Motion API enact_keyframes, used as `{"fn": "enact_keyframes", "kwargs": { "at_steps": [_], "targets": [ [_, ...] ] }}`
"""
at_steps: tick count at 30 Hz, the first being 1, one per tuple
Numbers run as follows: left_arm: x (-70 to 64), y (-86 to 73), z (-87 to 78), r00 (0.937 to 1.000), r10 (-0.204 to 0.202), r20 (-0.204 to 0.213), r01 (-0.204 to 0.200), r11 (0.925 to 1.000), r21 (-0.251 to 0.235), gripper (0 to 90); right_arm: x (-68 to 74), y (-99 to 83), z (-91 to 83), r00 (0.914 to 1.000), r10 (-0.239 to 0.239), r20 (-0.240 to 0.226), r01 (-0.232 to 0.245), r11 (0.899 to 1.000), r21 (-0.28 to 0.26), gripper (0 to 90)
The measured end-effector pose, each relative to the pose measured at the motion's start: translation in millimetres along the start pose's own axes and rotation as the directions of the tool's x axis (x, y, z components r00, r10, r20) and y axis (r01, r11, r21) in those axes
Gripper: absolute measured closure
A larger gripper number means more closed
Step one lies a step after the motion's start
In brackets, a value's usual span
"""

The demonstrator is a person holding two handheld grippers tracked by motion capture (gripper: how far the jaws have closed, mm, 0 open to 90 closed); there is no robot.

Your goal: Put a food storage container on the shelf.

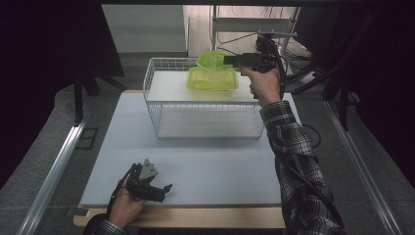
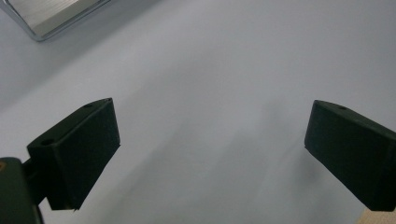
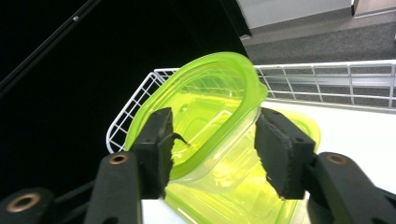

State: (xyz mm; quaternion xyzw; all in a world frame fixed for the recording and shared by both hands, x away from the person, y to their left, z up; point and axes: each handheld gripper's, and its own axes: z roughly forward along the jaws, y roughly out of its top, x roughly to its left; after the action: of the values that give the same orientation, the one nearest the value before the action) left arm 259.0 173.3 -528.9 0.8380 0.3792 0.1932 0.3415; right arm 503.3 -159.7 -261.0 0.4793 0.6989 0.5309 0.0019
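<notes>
A translucent green container (image 3: pixel 210 93) is tilted up between the jaws of my right gripper (image 3: pixel 212 135), which is shut on it. In the high view this piece (image 1: pixel 211 59) hangs over the far side of a white wire basket (image 1: pixel 150 81), with the right gripper (image 1: pixel 227 59) at its right edge. Below it a second green container (image 1: pixel 211 79) lies on the basket's white upper shelf. My left gripper (image 1: pixel 165 191) rests low at the table's front left, held by a hand. Its jaws stand wide open over bare white table (image 2: pixel 210 93), and the left gripper (image 2: pixel 210 144) holds nothing.
The white tabletop (image 1: pixel 220 166) sits on a wooden board. A metal rail (image 1: pixel 54 166) runs along the floor at the left, and another lies at the right. Behind the basket are a rack (image 1: pixel 254 24) and cables. Dark curtains close in both sides.
</notes>
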Motion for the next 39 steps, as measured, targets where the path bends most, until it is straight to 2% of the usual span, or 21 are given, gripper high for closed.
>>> {"fn": "enact_keyframes", "kwargs": {
  "at_steps": [8,16,21,30,39],
  "targets": [
    [-0.8,0.2,0.5,1.0000,0.000,-0.001,0.000,1.0000,0.002,2.9,1.7,-3.2,-4.7,0.9986,-0.050,0.018,0.049,0.999,0.011,35.6],
    [-0.4,0.1,0.3,1.0000,0.003,-0.002,-0.003,1.0000,0.004,2.9,1.3,-5.3,3.5,0.9987,-0.050,-0.007,0.050,0.999,0.016,34.5],
    [-0.1,-0.1,0.0,1.0000,0.002,-0.002,-0.002,1.0000,0.003,2.9,1.9,-6.1,7.2,0.9982,-0.060,0.003,0.060,0.998,0.018,30.7],
    [-1.1,0.2,1.1,1.0000,0.003,-0.002,-0.003,1.0000,0.007,2.9,-0.1,-9.3,-3.9,0.9958,-0.091,-0.001,0.091,0.996,0.006,26.5],
    [-0.9,0.2,1.0,1.0000,0.001,-0.001,-0.001,1.0000,0.006,2.8,-2.7,-25.1,-12.9,0.9911,-0.132,-0.020,0.132,0.991,0.016,24.2]
  ]
}}
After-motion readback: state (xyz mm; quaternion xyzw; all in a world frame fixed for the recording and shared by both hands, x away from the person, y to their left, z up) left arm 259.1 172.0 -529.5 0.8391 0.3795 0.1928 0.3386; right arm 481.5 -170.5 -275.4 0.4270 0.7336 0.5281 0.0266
